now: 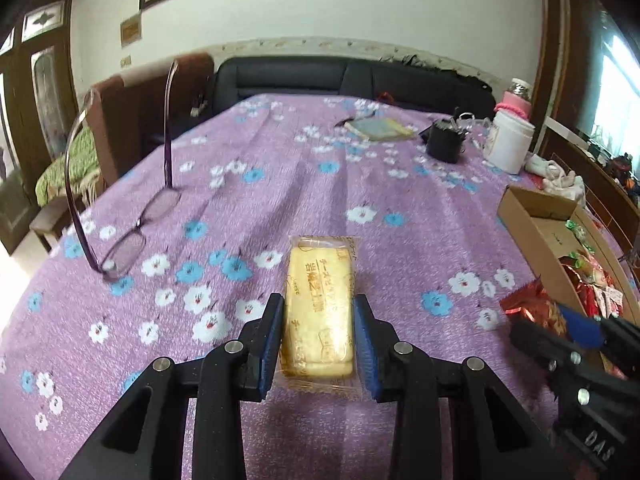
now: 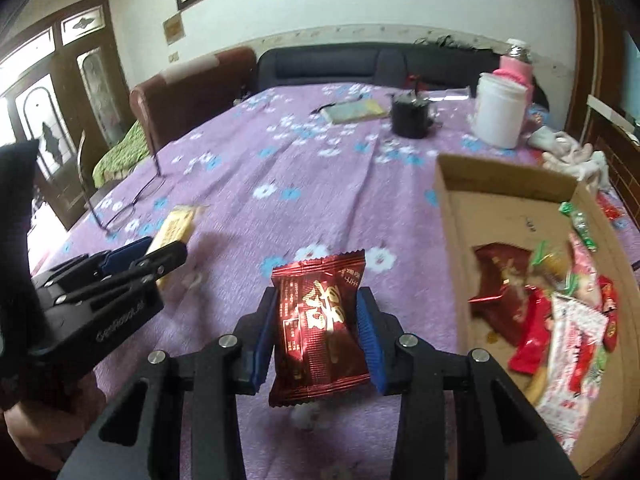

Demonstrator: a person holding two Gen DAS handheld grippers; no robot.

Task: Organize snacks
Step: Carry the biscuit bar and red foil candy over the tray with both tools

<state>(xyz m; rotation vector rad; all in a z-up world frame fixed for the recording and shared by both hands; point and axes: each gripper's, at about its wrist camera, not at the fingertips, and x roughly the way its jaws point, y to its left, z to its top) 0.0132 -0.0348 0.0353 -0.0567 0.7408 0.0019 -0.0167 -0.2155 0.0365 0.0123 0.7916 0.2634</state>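
Both hands loaded: left gripper [image 1: 318, 340] clamps the yellow cracker pack [image 1: 319, 308], right gripper [image 2: 318, 336] pinches the red snack packet [image 2: 318, 326]. Cardboard box [image 2: 452, 216] sits to their right, so drop-off's probably next.

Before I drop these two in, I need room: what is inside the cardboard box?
The cardboard box holds a heap of red, white and green wrapped snacks at its near end; the far floor is bare. Anything beneath the heap is hidden.

Cardboard box [image 2: 448, 208] cut off by right picture edge, its heaped snack wrappers [image 2: 568, 320] blurred, biscuit packet [image 2: 176, 228] partly hidden behind left gripper [image 2: 160, 252].
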